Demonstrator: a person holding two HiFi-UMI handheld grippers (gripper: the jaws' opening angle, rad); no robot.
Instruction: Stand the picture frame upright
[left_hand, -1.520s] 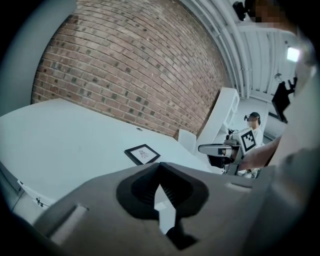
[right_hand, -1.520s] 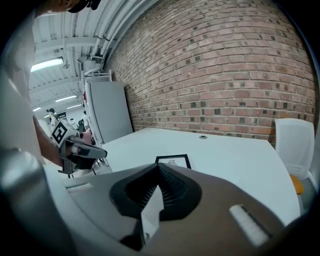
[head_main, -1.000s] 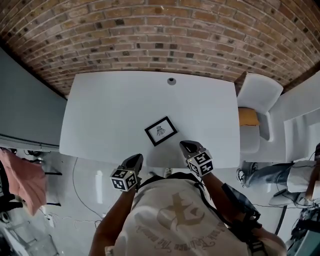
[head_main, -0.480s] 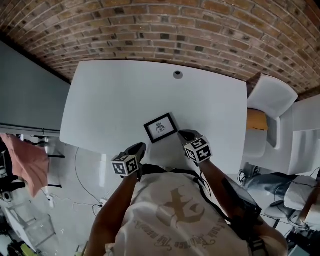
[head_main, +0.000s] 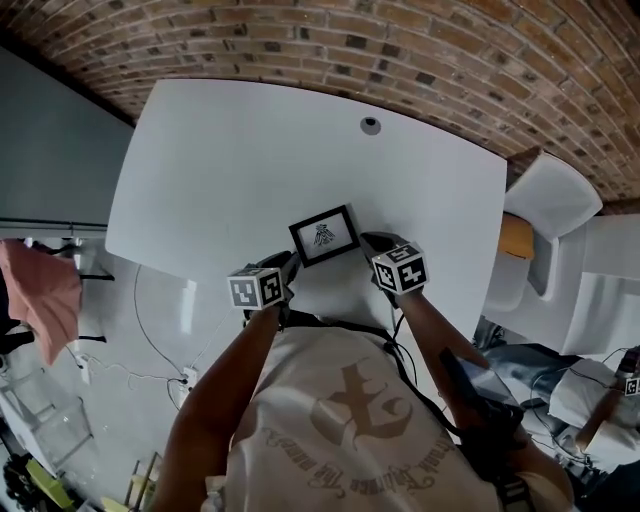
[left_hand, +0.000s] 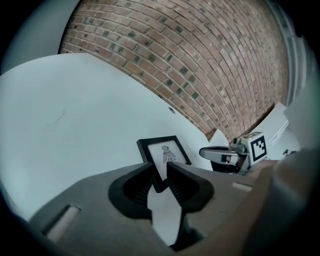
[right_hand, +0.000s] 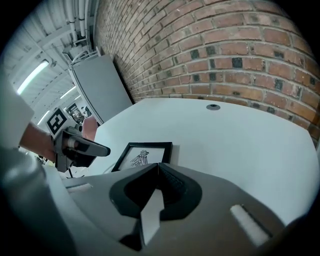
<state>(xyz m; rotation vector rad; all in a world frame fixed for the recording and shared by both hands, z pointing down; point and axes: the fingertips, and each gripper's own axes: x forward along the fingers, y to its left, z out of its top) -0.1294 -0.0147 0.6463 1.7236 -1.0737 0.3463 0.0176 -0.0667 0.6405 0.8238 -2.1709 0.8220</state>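
Observation:
A small black picture frame (head_main: 324, 235) with a drawing on white lies flat near the front edge of the white table (head_main: 220, 150). My left gripper (head_main: 290, 262) sits at the frame's near left corner. In the left gripper view the left gripper (left_hand: 160, 171) has its jaws opening, and the corner of the frame (left_hand: 164, 154) shows in the gap between them, with no pad pressing on it. My right gripper (head_main: 371, 241) is just right of the frame. In the right gripper view the right gripper (right_hand: 157, 167) is shut and empty, with the frame (right_hand: 142, 155) lying just beyond it.
A round cable hole (head_main: 371, 125) sits near the table's far edge, below a brick wall (head_main: 400, 50). A white chair (head_main: 550, 195) with an orange cushion (head_main: 515, 238) stands at the right. A pink cloth (head_main: 40, 300) hangs at the left.
Both grippers have moved forward from the table's front edge up to the frame. The left jaws have parted from shut. The frame has not moved on the table.

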